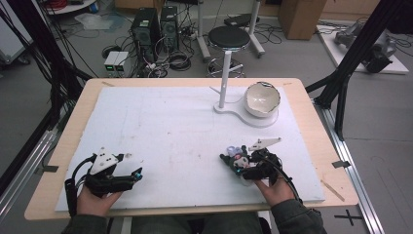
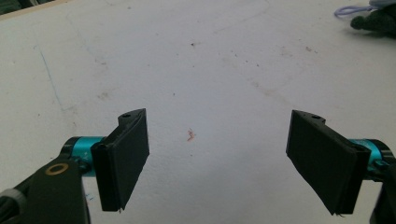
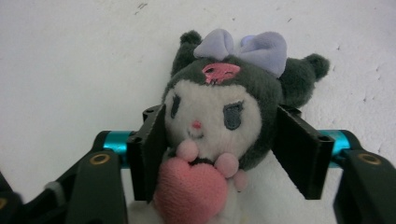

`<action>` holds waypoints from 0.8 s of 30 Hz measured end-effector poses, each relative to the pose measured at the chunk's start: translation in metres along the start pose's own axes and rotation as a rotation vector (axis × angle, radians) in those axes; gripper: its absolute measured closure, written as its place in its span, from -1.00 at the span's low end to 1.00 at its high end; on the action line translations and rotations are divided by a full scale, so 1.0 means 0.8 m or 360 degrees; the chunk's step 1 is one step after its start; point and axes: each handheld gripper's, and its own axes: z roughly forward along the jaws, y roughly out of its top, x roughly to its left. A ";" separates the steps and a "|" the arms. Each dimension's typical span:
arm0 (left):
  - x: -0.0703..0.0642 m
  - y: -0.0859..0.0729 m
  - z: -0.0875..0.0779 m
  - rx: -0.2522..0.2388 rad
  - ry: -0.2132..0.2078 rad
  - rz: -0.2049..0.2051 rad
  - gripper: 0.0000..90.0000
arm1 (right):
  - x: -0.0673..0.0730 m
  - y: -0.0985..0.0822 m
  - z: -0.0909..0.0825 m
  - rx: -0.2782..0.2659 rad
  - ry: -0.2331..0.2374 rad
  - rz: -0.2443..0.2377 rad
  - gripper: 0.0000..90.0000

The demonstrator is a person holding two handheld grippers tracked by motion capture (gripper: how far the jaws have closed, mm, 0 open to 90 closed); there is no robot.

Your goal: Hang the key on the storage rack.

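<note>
Plush doll [image 3: 217, 126] lies near the bench's [image 1: 170, 126] front right edge; my right gripper [image 3: 219, 149] clamps its head, my left gripper [image 2: 217, 163] stands apart, empty.

Between your black fingers [image 3: 150, 149] sits a dark-grey, white-faced plush doll [image 3: 219, 116] with lilac bow [image 3: 243, 46] and pink heart [image 3: 191, 186].

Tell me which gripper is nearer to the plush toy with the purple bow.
Right. The right gripper has its jaws on either side of the plush toy, pressing its head. The left gripper rests open at the mat's other side, well apart from the toy.
</note>
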 end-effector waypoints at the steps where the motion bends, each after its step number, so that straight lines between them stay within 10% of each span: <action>1: 0.000 0.000 0.000 0.0000 -0.0002 0.0003 -0.52 | -0.001 0.000 0.000 -0.0002 0.0009 -0.0019 -0.07; 24: 0.002 0.000 -0.001 -0.0013 0.0007 -0.0008 -0.52 | -0.024 0.005 -0.021 -0.0126 0.0222 0.0023 0.19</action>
